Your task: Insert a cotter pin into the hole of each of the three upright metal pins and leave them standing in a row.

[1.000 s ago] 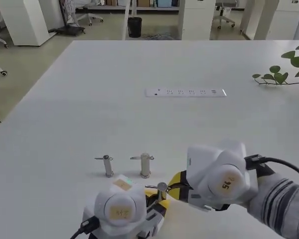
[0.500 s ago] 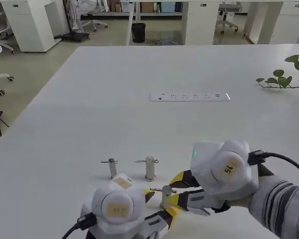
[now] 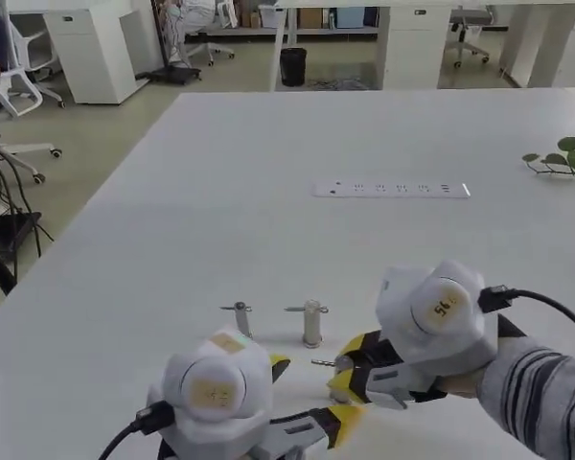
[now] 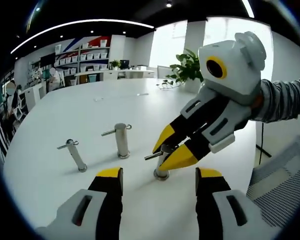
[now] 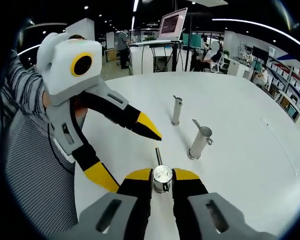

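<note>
The right gripper (image 3: pixel 339 372) has its jaws clenched on the third pin (image 5: pixel 162 175), which stands upright on the white table (image 3: pixel 268 192), near the person's edge. A cotter pin (image 5: pixel 158 155) sticks out sideways from the top of this pin, toward the left gripper (image 4: pixel 159 174). I cannot tell if it goes fully through the hole. The left gripper is just beside the third pin. Its jaws are released and wide apart, and they hold nothing; in the left gripper view the pin's base is seen between them, but it does not touch them. The other two pins stand upright a little farther on the table, the middle pin (image 3: pixel 312 323) and the far-left pin (image 3: pixel 241 319), each with a cotter pin across its top. The three pins are near each other, roughly in a line, and the held one is closer to the person. Farther on the table lies a power strip (image 3: pixel 391 190), and a plant (image 3: pixel 561 158) is at the right edge.
</note>
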Action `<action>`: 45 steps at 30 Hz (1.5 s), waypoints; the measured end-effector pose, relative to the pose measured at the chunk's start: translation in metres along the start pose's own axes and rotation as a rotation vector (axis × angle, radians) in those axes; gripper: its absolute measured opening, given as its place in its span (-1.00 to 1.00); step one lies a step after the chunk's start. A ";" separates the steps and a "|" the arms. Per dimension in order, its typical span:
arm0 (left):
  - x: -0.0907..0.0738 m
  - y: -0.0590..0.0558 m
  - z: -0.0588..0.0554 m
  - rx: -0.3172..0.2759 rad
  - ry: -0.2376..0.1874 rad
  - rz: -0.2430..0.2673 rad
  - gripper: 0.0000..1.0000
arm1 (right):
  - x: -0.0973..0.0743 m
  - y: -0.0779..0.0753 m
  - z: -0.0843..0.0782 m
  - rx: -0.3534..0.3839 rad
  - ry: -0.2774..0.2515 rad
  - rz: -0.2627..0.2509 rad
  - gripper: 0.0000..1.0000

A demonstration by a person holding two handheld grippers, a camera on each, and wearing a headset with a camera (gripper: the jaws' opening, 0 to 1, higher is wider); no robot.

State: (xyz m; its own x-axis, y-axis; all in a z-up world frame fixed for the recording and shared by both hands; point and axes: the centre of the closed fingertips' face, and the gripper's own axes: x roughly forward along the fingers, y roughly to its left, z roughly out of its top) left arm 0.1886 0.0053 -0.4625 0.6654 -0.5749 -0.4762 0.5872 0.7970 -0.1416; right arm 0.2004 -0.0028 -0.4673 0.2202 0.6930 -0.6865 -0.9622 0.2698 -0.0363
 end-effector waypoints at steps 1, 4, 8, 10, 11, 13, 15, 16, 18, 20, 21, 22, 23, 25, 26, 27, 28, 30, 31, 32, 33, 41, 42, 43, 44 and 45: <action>-0.001 0.000 0.000 0.001 0.001 0.001 0.14 | 0.001 0.000 0.000 0.002 -0.001 0.004 -0.81; -0.005 0.001 0.000 0.006 0.000 0.007 0.18 | 0.001 0.001 0.000 0.014 0.002 0.014 -0.81; -0.010 0.002 0.004 -0.017 -0.027 0.002 0.27 | 0.000 0.002 0.001 0.008 0.007 0.038 -0.82; -0.015 0.005 0.005 -0.020 -0.032 0.009 0.31 | 0.000 0.001 0.000 -0.013 0.011 0.048 -0.83; -0.017 0.007 0.005 -0.009 -0.029 0.019 0.31 | -0.001 0.000 0.000 -0.005 0.011 0.050 -0.83; -0.022 0.011 0.007 0.010 -0.028 0.032 0.33 | -0.003 -0.003 0.000 -0.003 0.007 0.055 -0.83; -0.027 0.014 0.010 0.017 -0.043 0.038 0.37 | -0.005 -0.007 0.002 -0.013 0.001 0.056 -0.83; -0.029 0.015 0.012 0.018 -0.050 0.041 0.38 | -0.007 -0.009 0.003 -0.016 -0.001 0.054 -0.83; -0.033 0.019 0.013 0.026 -0.054 0.045 0.44 | -0.009 -0.015 0.004 -0.024 0.000 0.052 -0.83; -0.034 0.021 0.013 0.035 -0.048 0.051 0.51 | -0.011 -0.020 0.004 -0.036 0.006 0.050 -0.83; -0.036 0.023 0.012 0.040 -0.046 0.054 0.53 | -0.011 -0.022 0.004 -0.039 0.009 0.048 -0.83; -0.037 0.025 0.012 0.041 -0.046 0.055 0.55 | -0.012 -0.026 0.003 -0.041 0.014 0.045 -0.83; -0.038 0.027 0.013 0.037 -0.049 0.058 0.57 | -0.013 -0.028 0.002 -0.043 0.018 0.042 -0.83; -0.040 0.032 0.016 0.013 -0.071 0.075 0.65 | -0.014 -0.034 -0.001 -0.054 0.028 0.036 -0.83; -0.040 0.034 0.016 0.007 -0.075 0.083 0.69 | -0.014 -0.036 -0.001 -0.058 0.031 0.036 -0.83; -0.041 0.036 0.017 0.012 -0.077 0.089 0.73 | -0.014 -0.039 -0.003 -0.059 0.038 0.036 -0.83; -0.042 0.037 0.018 0.021 -0.080 0.096 0.74 | -0.014 -0.041 -0.004 -0.061 0.041 0.036 -0.83; -0.043 0.040 0.018 0.023 -0.075 0.102 0.74 | -0.015 -0.044 -0.005 -0.068 0.047 0.039 -0.83; -0.043 0.041 0.019 0.024 -0.074 0.102 0.75 | -0.015 -0.045 -0.006 -0.071 0.049 0.041 -0.83; -0.044 0.042 0.019 0.027 -0.078 0.104 0.76 | -0.015 -0.047 -0.007 -0.071 0.055 0.041 -0.82; -0.044 0.043 0.020 0.027 -0.079 0.105 0.77 | -0.015 -0.049 -0.008 -0.070 0.058 0.040 -0.82; -0.048 0.055 0.018 0.013 -0.087 0.125 0.89 | -0.017 -0.062 -0.011 -0.069 0.074 0.031 -0.82; -0.048 0.056 0.018 0.009 -0.089 0.127 0.90 | -0.017 -0.063 -0.012 -0.070 0.076 0.030 -0.82; -0.049 0.057 0.018 0.003 -0.093 0.128 0.91 | -0.017 -0.064 -0.012 -0.070 0.077 0.029 -0.82; -0.049 0.058 0.018 0.001 -0.094 0.130 0.92 | -0.017 -0.066 -0.012 -0.069 0.079 0.028 -0.82; -0.049 0.060 0.018 -0.002 -0.096 0.133 0.93 | -0.017 -0.067 -0.012 -0.068 0.080 0.027 -0.82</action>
State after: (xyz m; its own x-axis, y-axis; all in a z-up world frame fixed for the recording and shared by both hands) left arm 0.1996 0.0778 -0.4317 0.7779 -0.4795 -0.4060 0.4904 0.8674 -0.0849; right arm 0.2594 -0.0412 -0.4617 0.1836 0.6428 -0.7438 -0.9768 0.2041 -0.0647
